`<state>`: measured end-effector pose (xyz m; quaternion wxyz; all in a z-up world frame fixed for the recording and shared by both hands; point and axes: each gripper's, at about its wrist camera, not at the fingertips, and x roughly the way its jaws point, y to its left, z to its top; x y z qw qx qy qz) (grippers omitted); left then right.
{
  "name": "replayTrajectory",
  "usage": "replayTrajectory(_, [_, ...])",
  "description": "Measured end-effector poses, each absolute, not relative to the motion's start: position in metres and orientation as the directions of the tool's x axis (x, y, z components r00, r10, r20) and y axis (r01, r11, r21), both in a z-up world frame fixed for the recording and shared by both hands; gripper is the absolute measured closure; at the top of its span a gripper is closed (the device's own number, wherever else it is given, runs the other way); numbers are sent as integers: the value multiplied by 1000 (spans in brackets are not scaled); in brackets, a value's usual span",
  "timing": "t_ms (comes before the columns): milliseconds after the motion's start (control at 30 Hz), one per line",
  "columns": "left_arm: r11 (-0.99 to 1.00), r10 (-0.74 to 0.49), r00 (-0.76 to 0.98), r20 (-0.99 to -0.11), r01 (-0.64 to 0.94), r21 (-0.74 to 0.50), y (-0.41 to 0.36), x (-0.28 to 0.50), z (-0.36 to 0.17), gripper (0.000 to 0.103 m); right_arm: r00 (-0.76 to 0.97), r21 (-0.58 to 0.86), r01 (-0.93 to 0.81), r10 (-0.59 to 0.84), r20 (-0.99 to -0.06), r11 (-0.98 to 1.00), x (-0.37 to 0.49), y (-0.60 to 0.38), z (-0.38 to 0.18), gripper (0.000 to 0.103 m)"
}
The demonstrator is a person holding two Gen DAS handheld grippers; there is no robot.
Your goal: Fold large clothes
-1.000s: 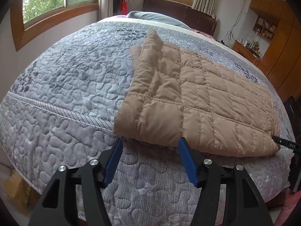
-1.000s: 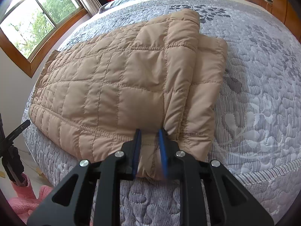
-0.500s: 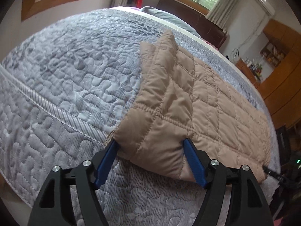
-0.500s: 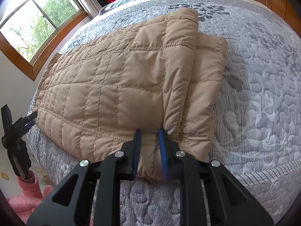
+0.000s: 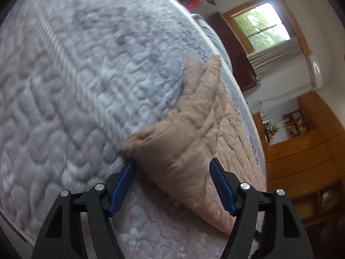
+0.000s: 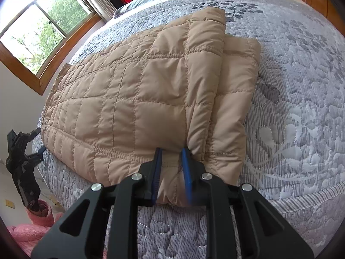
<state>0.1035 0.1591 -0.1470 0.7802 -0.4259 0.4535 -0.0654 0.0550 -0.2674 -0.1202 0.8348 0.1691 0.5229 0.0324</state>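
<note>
A tan quilted jacket [image 6: 138,99] lies folded lengthwise on the bed, a narrower folded layer along its right side. My right gripper [image 6: 171,155] is shut on the jacket's near edge, fabric bunched between the blue pads. In the left wrist view the jacket [image 5: 194,133] shows at its other end. My left gripper [image 5: 172,168] is open, its blue fingers [image 5: 123,179] astride the jacket's near corner, which lies between them. The view is tilted and blurred. The left gripper also shows in the right wrist view [image 6: 21,151], at the bed's left edge.
The bed has a grey quilted cover [image 6: 301,108] with a striped border near its front edge. A window [image 6: 38,26] is at the left wall, a dark headboard [image 5: 235,49] at the far end, wooden cabinets [image 5: 301,151] to the right. Pink cloth [image 6: 25,233] lies on the floor.
My left gripper has moved in over the jacket's corner and rolled, tilting its view. The corner now sits between its open fingers. The right gripper stays shut on the edge.
</note>
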Motion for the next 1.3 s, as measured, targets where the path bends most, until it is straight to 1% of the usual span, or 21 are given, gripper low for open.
replayTrajectory(67, [610, -499, 576, -647, -298, -735, 161, 98, -151, 34, 452, 317, 121, 232, -861, 941, 55, -268, -120, 85])
replayTrajectory(300, [633, -477, 586, -655, -288, -718, 150, 113, -150, 35, 456, 323, 116, 239, -858, 939, 54, -269, -120, 85])
replayTrajectory(400, [643, -451, 591, -669, -304, -703, 149, 125, -152, 39, 458, 330, 116, 244, -855, 937, 53, -271, -120, 85])
replayTrajectory(433, [647, -441, 595, -672, -308, -697, 148, 129, -150, 45, 459, 331, 116, 245, -854, 937, 53, -271, -120, 85])
replayTrajectory(467, [656, -433, 600, -673, -303, -691, 147, 131, -149, 57, 460, 332, 114, 247, -853, 936, 52, -272, -120, 85])
replayTrajectory(500, [655, -443, 598, -668, -292, -696, 145, 135, -150, 62, 460, 335, 114, 249, -852, 935, 52, -273, -120, 85])
replayTrajectory(567, [636, -457, 600, -657, -297, -713, 146, 141, -154, 76, 458, 341, 114, 256, -851, 933, 52, -274, -121, 85])
replayTrajectory(667, [641, -447, 634, -631, -265, -720, 141, 137, -148, 88, 456, 345, 111, 261, -851, 932, 52, -277, -120, 85])
replayTrajectory(767, [692, -421, 687, -592, -178, -699, 130, 132, -123, 91, 449, 349, 111, 266, -853, 931, 54, -280, -120, 85])
replayTrajectory(867, [735, -432, 723, -540, -65, -675, 115, 134, -91, 92, 439, 349, 121, 266, -858, 929, 56, -282, -118, 86])
replayTrajectory(1000, [798, -463, 738, -490, 107, -593, 79, 136, -50, 92, 442, 331, 126, 246, -863, 935, 55, -280, -113, 86])
replayTrajectory(1133, [817, -520, 715, -467, 256, -517, 40, 132, -25, 92, 447, 326, 134, 237, -863, 936, 54, -277, -112, 86])
replayTrajectory(1300, [794, -603, 639, -477, 425, -435, -18, 134, -13, 92, 449, 348, 139, 254, -857, 927, 53, -281, -114, 86])
